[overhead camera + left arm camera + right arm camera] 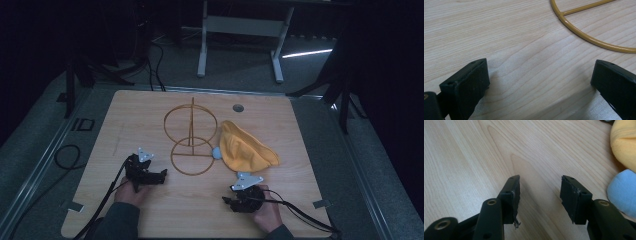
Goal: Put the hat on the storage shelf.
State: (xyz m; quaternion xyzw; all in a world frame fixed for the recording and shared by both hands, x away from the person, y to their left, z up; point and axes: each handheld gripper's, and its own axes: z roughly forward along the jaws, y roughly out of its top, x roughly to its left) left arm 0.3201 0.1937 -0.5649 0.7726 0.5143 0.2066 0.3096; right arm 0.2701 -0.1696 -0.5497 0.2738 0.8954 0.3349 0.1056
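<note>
A yellow hat (246, 147) with a pale blue patch (217, 152) lies on the wooden table (125, 115), touching a gold wire stand (191, 140) on its left. Both grippers sit nearer the person — left gripper (161, 175) released, jaws wide apart; right gripper (229, 200) also released, empty.

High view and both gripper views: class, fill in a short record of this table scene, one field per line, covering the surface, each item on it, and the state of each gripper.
surface: wooden table, with a round hole near its far edge
wire stand: gold, two rings and an upright post, at the table's middle
yellow cloth: crumpled, right of the stand
blue piece: small, at the cloth's left edge, by the lower ring
left gripper: open, fingers wide apart over bare wood
right gripper: open, holding nothing, near the cloth
</note>
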